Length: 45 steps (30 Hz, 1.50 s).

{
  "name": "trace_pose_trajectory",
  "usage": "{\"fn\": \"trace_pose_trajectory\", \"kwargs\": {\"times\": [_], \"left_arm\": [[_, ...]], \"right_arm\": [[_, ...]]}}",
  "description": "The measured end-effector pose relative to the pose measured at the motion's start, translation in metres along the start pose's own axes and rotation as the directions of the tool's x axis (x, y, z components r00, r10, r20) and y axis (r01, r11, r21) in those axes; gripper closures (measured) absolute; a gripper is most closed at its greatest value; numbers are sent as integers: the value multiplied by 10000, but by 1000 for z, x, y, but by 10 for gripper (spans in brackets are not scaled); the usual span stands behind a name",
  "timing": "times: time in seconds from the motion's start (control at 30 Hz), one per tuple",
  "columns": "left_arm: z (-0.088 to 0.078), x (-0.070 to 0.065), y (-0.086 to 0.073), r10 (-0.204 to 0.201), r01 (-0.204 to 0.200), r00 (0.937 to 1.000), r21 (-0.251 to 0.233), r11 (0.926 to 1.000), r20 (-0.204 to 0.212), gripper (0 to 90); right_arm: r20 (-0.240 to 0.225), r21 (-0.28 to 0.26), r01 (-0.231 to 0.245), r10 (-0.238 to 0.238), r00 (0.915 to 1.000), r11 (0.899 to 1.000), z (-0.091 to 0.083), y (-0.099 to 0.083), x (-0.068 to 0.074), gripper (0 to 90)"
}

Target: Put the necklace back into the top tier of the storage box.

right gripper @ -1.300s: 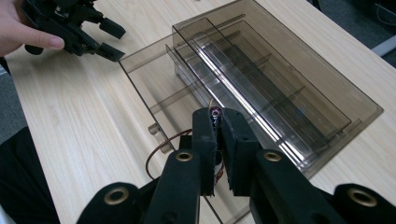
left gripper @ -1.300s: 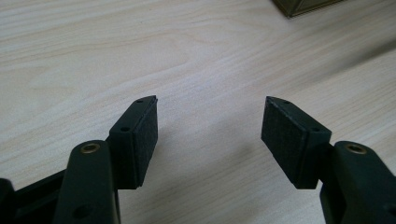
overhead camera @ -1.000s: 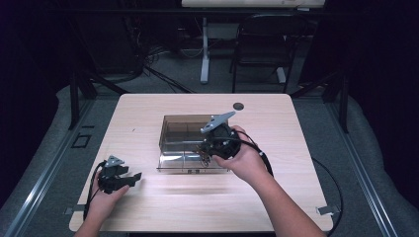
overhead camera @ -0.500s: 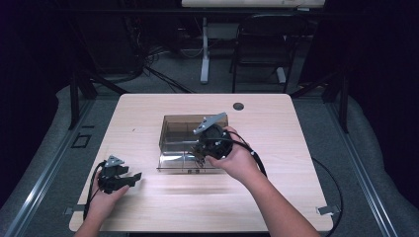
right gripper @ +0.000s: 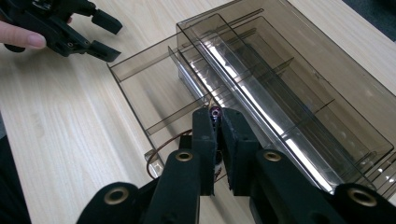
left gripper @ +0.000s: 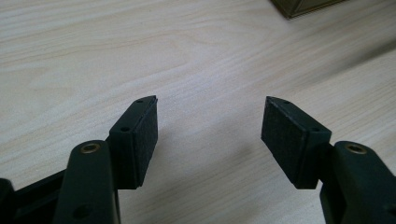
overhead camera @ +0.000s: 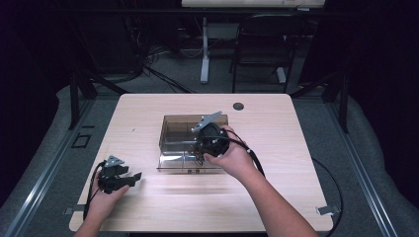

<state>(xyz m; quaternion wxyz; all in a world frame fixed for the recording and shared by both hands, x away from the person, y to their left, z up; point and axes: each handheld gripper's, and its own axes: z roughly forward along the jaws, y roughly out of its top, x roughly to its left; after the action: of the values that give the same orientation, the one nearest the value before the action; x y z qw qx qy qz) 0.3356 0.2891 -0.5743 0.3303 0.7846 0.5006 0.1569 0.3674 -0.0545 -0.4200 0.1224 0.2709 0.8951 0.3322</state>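
1. On the pale wooden table (overhead camera: 148,118) sits a smoke-tinted clear plastic organizer box (overhead camera: 174,129), near the middle and a little toward the far edge.
2. The organizer box (right gripper: 299,88) has thin see-through dividers that split it into long narrow compartments; a shallower tray part juts from its near side and is divided as well.
3. The right tool (right gripper: 215,140) has its jaws pressed together on a small item (right gripper: 215,111) with a round dark purplish tip that peeks out between the pads; what the item is cannot be told.
4. A thin brownish wire or cord (right gripper: 161,151) loops just below those jaws, over the tray part of the box.
5. In the high view the right tool (overhead camera: 200,154) is held by the person's right hand (overhead camera: 236,159) over the box's near right portion, its grey plate tilted upward.
6. The left tool (left gripper: 209,133) has its jaws spread wide with nothing between the pads, over bare wood.
7. In the high view the left tool (overhead camera: 132,177) rests low at the table's near left, held by the left hand (overhead camera: 104,193), well apart from the box.
8. A round dark grommet hole (overhead camera: 238,106) lies near the table's far edge.
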Motion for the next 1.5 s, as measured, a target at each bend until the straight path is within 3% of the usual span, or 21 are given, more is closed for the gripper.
{"fn": "trace_pose_trajectory", "kwargs": {"times": [0.53,1.1,1.5], "left_arm": [[0,0,0,-41,41,10000,12,10000,-33,366],[0,0,0,12,-12,10000,43,10000,-19,366],[-1,0,0,-8,8,10000,90,10000,2,367]], "right_arm": [[281,82,-214,211,9994,9997,14,-5,-12,843],[-85,363,79,-76,9999,9993,23,-8,3,843],[-404,460,213,-194,9990,9987,38,-10,16,843]]}}
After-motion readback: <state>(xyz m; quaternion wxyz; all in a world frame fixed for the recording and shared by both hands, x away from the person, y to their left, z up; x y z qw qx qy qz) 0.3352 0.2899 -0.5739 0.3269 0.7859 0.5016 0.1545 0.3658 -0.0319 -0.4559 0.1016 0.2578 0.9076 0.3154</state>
